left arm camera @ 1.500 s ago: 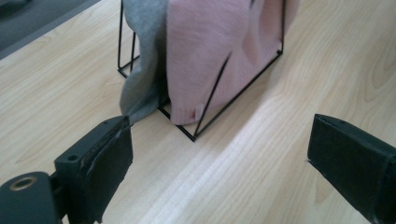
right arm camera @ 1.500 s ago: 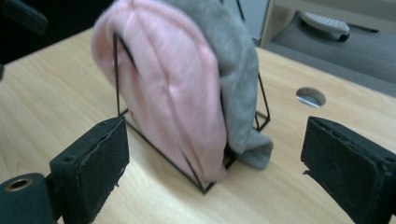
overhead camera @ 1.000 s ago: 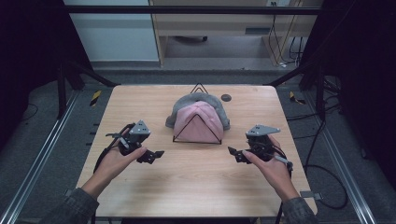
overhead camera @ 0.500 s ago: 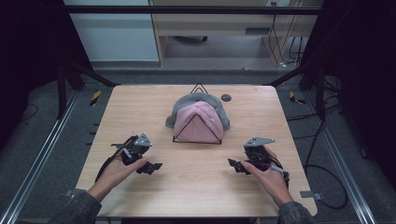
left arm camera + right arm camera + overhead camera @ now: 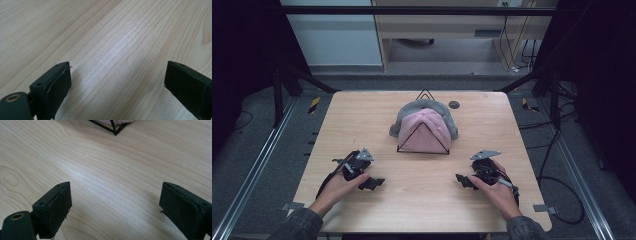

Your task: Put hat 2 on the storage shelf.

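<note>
A pink beanie [image 5: 424, 132] hangs over a black wire stand [image 5: 423, 145] in the middle of the wooden table [image 5: 362, 115], with a grey beanie [image 5: 412, 111] behind it. My left gripper [image 5: 373, 183] rests low on the table at the front left, open, with bare wood between its jaws [image 5: 117, 82]. My right gripper [image 5: 463, 181] sits at the front right, also open and empty [image 5: 115, 205]. A corner of the wire stand [image 5: 113, 130] and a strip of pink fabric [image 5: 110, 122] show at the top of the right gripper view.
A small dark round disc [image 5: 454, 104] lies on the table behind the hats. Cables [image 5: 557, 195] trail off the table's right side. Metal rails [image 5: 252, 165] run along the floor on both sides, and a shelf unit [image 5: 447, 25] stands beyond the far edge.
Both hands drew back toward the table's front edge and lowered their grippers close to the wood. The hats and stand stayed put.
</note>
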`<state>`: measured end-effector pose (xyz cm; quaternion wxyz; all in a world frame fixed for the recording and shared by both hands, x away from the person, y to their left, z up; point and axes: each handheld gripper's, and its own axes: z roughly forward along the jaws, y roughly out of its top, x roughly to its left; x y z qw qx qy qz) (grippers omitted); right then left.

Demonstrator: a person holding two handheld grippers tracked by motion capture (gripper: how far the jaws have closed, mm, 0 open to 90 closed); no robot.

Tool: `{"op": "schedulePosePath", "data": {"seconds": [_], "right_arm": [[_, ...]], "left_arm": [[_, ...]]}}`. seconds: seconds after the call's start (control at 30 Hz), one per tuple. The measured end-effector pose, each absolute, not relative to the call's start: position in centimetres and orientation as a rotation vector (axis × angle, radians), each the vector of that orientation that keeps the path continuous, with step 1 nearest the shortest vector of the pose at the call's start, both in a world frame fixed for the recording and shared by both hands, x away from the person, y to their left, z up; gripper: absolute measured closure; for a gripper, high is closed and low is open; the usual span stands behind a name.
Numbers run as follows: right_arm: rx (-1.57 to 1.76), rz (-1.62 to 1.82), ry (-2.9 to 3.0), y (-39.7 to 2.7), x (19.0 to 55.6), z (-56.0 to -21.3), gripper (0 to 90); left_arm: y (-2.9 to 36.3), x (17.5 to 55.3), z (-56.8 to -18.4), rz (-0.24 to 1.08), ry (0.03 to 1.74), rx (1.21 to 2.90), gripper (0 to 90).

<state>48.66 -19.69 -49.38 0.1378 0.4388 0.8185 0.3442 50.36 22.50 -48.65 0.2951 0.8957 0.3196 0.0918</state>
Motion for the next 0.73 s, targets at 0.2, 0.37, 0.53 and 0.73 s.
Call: {"op": "schedulePosePath", "data": {"seconds": [0.2, 0.37, 0.53, 0.73], "right_arm": [[1.275, 0.978, 2.376, -19.7, 48.7, -49.8, 9.0], [1.262, 0.958, 2.366, -19.4, 48.5, -50.3, 4.2], [1.188, 0.977, 2.304, -18.7, 47.7, -51.2, 0.4], [1.191, 0.977, 2.303, -18.7, 47.6, -51.2, 0.4]], "left_arm": [[22.2, 50.2, -49.1, 0.243, 0.844, 2.398, 5.6], [22.1, 50.0, -49.5, 0.286, 0.845, 2.381, 3.7], [22.3, 49.8, -50.3, 0.337, 0.838, 2.31, 0.0], [22.5, 49.7, -50.5, 0.338, 0.817, 2.294, 0.0]]}}
